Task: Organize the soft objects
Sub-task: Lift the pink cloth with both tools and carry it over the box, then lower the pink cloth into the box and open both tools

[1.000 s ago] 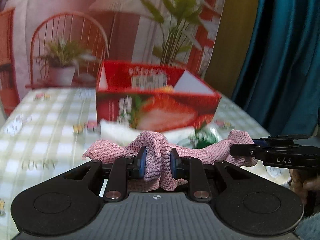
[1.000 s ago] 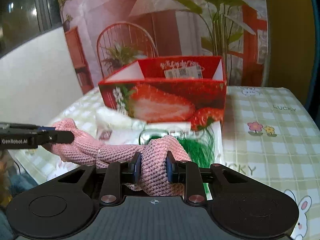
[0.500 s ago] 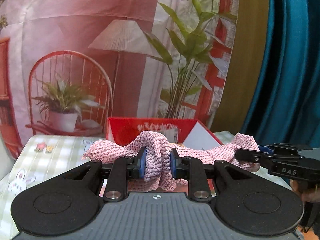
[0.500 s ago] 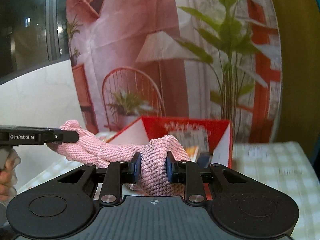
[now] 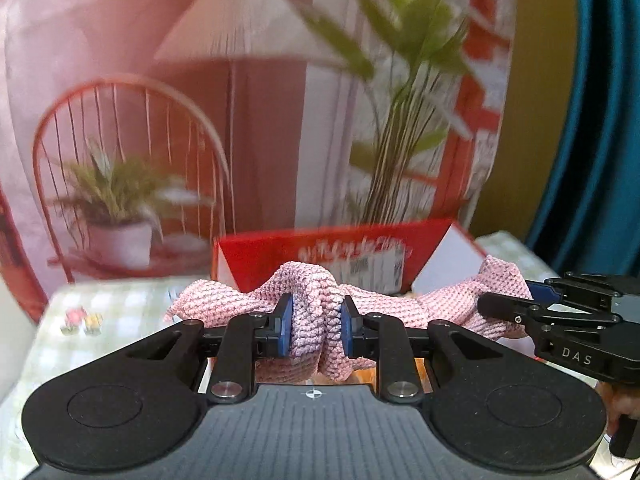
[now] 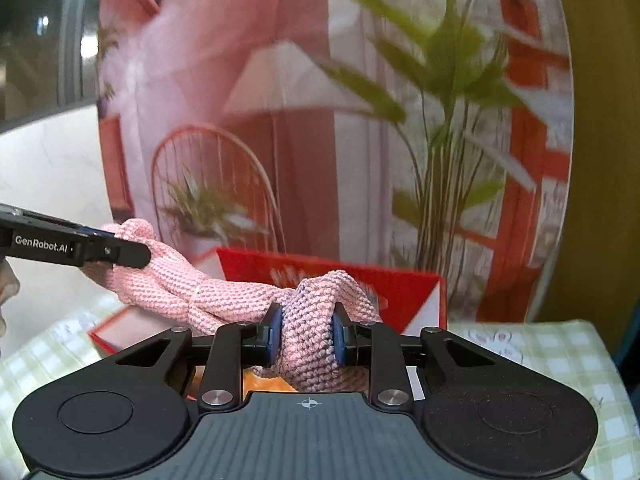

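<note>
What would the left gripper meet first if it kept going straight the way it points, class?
Probably the red box: it lies just beyond the left gripper, which is shut on the pink knitted cloth. Depth is unclear, so it might instead pass over the rim.

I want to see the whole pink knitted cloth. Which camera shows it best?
The right wrist view: the pink cloth stretches unblocked from left gripper to right gripper. The left wrist view shows both grips too, with more hidden.

Home setting, staged for my recording.
I work at a table under a checked tablecloth [image 6: 552, 356]; behind hang a printed living-room backdrop [image 5: 248, 92] and a teal curtain [image 5: 592, 120].
</note>
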The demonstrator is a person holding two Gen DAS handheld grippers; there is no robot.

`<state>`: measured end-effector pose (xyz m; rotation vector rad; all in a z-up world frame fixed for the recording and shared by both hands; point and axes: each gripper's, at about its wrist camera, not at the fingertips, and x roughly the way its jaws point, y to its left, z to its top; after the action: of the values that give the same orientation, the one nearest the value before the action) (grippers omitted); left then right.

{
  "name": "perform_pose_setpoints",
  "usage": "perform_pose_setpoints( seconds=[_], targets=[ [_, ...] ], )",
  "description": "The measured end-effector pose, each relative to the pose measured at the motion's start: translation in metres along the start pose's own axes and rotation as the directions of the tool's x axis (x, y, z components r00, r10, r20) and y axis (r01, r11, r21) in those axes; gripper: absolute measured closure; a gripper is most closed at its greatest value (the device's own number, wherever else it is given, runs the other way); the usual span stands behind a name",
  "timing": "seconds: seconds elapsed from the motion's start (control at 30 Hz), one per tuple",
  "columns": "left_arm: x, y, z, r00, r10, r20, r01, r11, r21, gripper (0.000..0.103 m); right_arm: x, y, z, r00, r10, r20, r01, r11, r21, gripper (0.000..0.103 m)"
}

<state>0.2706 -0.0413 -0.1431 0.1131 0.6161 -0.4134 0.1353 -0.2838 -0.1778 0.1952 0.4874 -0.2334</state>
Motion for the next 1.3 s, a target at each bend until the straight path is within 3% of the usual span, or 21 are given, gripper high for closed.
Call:
perform_pose_setpoints(
  seconds=[0.27,0.6,0.93,1.03,1.2,1.3],
  targets=[
    [0.043,0.002,-0.019,0.984,0.031,-0.173,-0.03,0.999,0.012,0.078,0.039,-0.01,-0.021,0.987,0.005,-0.158,0.004,0.998,0.057,0.08],
    [0.057,0.0,-0.022,0.976,0.025,-0.215,-0.018,0.999,0.034,0.078,0.05,-0.014,-0.028,0.97,0.003,-0.244,0.013,0.998,0.065,0.081],
    [0.059,0.002,-0.023,0.973,0.013,-0.229,-0.009,1.0,0.02,0.076,0.053,-0.014,-0.025,0.962,-0.002,-0.271,0.025,0.996,0.081,0.081],
    [0.051,0.001,-0.019,0.979,0.014,-0.202,-0.005,0.999,0.043,0.067,0.05,-0.012,-0.024,0.966,-0.017,-0.256,0.034,0.998,0.06,0.078],
    [0.03,0.002,-0.013,0.992,0.009,-0.127,-0.004,0.999,0.044,0.027,0.036,-0.009,-0.024,0.982,-0.035,-0.186,0.042,0.999,0.034,0.067],
    [0.013,0.003,-0.008,0.997,0.014,-0.071,-0.011,0.999,0.034,0.023,0.025,-0.011,-0.023,0.989,-0.037,-0.145,0.043,0.998,0.035,0.062]
  ],
)
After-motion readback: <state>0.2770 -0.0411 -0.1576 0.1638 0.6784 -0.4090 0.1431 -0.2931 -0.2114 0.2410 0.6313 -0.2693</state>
